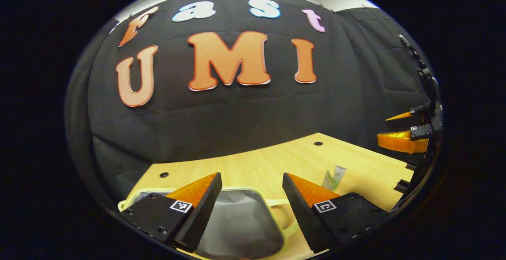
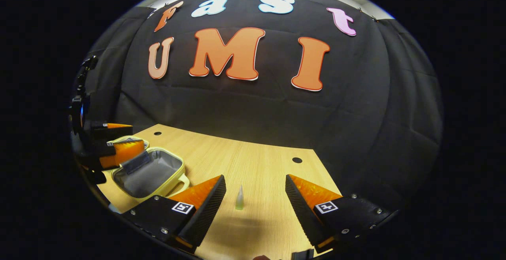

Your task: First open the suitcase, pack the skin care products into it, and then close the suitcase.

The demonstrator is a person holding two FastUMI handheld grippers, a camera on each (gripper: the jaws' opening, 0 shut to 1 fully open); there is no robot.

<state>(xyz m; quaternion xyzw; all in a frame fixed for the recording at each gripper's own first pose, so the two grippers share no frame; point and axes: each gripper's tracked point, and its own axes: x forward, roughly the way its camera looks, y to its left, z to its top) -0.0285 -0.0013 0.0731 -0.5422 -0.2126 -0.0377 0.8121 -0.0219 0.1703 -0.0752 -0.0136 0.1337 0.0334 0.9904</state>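
Observation:
The small pale-yellow suitcase (image 1: 241, 224) lies open on the wooden table, its grey lining showing; in the right gripper view the suitcase (image 2: 148, 173) sits at the left. My left gripper (image 1: 251, 177) hovers open over it with nothing between its fingers; from the right gripper view the left gripper (image 2: 137, 134) hangs above the case's far edge. A small pale-green skin care tube (image 2: 239, 198) stands upright on the table, ahead of my open right gripper (image 2: 255, 178) and in line with the gap between its fingers. The tube (image 1: 334, 178) also appears right of the case, below the open right gripper (image 1: 384, 129).
The light wooden table (image 2: 257, 161) has small round holes (image 2: 297, 160) near its back edge. The black cloth wall rises right behind it. Bare tabletop lies between the case and the tube.

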